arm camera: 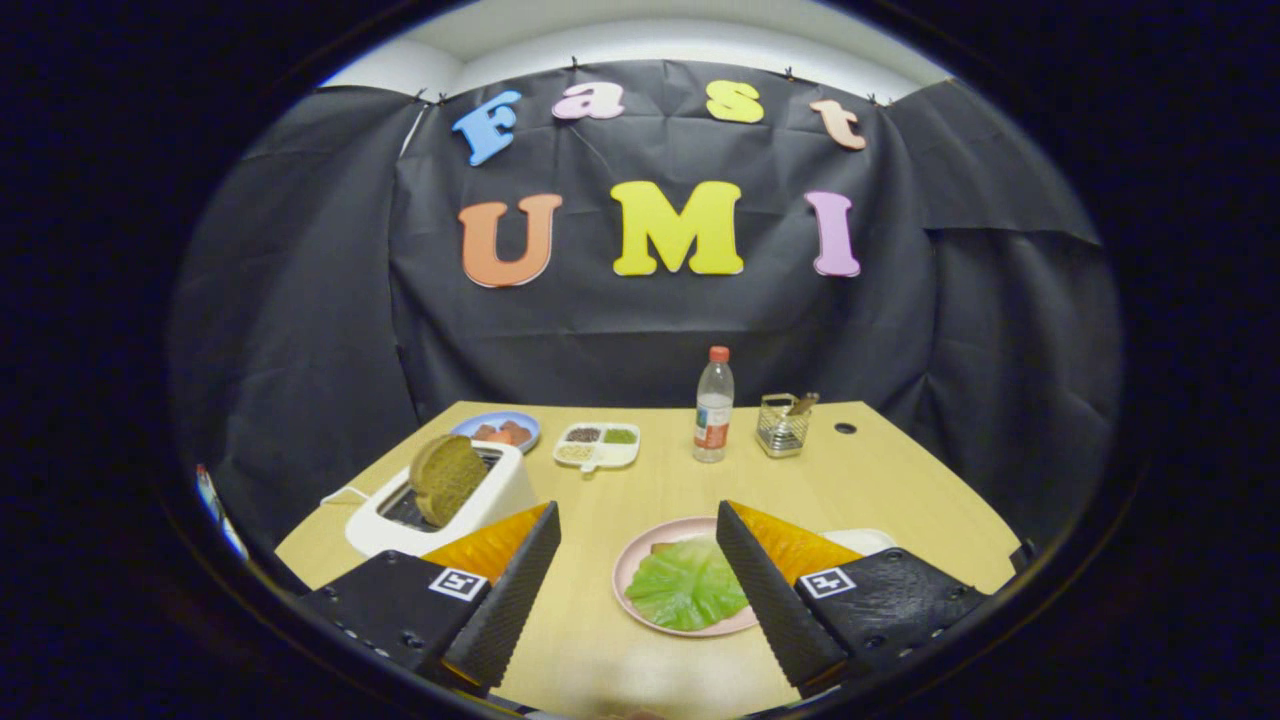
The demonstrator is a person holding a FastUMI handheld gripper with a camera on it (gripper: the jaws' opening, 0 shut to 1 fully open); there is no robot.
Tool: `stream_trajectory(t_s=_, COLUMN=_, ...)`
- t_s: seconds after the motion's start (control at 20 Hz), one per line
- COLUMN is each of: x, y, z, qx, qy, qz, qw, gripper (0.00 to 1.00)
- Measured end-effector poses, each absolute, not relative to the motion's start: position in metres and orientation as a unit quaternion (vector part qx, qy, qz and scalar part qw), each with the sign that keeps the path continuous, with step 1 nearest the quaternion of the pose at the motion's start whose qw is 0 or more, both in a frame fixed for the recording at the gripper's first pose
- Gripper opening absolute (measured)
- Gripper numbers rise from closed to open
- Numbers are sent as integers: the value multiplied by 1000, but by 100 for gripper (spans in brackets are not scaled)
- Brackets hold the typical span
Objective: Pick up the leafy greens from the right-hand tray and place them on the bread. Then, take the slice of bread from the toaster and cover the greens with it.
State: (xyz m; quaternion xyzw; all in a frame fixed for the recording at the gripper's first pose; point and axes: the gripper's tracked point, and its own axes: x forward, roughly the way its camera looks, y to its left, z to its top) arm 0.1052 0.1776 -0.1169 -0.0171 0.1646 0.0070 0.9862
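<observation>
Greens [687, 590] already laid on pink plate [626, 560]. Claw [632, 590] held apart, empty. Bread slice [446, 478] upright in toaster [440, 505], ahead-left beyond the left finger.

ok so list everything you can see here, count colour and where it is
green leafy greens: one, on the pink plate, between the fingers
round pink plate: one, on the table just ahead of the fingers
white toaster: one, beyond the left finger
brown bread slice: one, standing up out of the toaster
blue plate: one, behind the toaster, holding reddish pieces
white divided dish: one, mid table, beyond the pink plate
clear plastic bottle with red cap: one, upright, far side
wire mesh holder: one, beside the bottle
light wooden table: one, under everything
claw: one, open, holding nothing
</observation>
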Motion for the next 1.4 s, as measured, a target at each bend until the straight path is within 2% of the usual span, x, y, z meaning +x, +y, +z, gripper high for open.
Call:
stream_trajectory(t_s=0.35, x=93, y=241, z=-56, qx=-31, qy=108, qz=24, qw=993, gripper=97)
stream_trajectory(t_s=0.6, x=106, y=290, z=-53, qx=-39, qy=105, qz=38, qw=993, gripper=97)
stream_trajectory(t_s=0.9, x=144, y=329, z=-87, qx=-50, qy=142, qz=45, qw=988, gripper=98)
stream_trajectory(t_s=1.4, x=200, y=331, z=-159, qx=-70, qy=232, qz=32, qw=970, gripper=98)
